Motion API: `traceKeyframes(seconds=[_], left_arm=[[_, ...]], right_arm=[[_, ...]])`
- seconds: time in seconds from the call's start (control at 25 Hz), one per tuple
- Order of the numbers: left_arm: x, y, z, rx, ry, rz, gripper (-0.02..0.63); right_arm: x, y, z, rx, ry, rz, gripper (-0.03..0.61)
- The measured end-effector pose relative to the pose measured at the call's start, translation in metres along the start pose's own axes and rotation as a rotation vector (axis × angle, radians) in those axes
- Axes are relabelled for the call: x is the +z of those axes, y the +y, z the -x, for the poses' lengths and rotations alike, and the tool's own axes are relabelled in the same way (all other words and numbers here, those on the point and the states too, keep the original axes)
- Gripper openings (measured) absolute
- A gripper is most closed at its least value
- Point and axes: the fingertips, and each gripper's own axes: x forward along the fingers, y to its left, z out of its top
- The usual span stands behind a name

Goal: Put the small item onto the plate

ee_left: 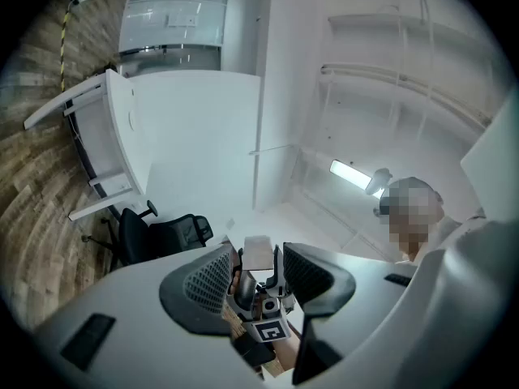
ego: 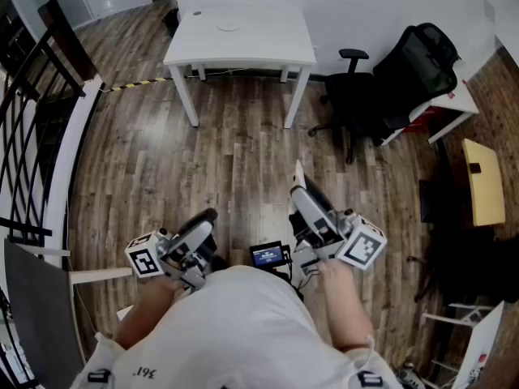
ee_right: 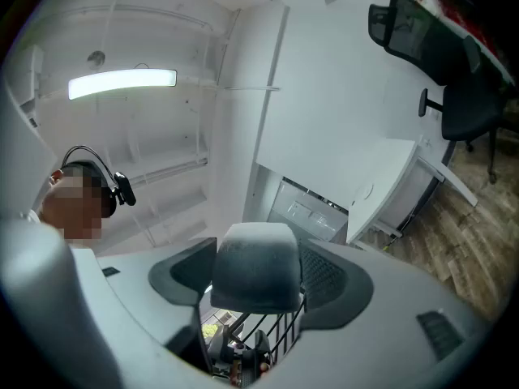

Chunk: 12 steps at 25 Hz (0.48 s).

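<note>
Seen from above, a person stands on a wooden floor (ego: 235,160), well back from a white table (ego: 268,47) at the far side. A black railing (ego: 24,136) runs along the left edge. The left gripper (ego: 204,219) is held close to the body, its jaws apart with nothing between the pads. On the table, a small dark item (ego: 197,12), too small to make out, lies near the far left corner, just beside a white plate (ego: 229,26) and not on it. The right gripper (ego: 304,189) is also held near the body. Its jaws stand wide, closed on a pale block (ee_right: 255,266) that fills the gap and meets both pads. Further right stand a black office chair (ego: 357,96) and a yellow board (ego: 482,181).
</note>
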Motion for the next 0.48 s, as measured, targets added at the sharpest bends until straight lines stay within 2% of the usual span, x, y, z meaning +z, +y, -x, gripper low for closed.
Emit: traceKeyframes(seconds=[0.48], left_arm=[[0.0058,-0.0013,0.0026,-0.013,-0.002,-0.012,0.199]], right_arm=[[0.003,0.0034,-0.0022,0.001,0.006,0.047,0.322]])
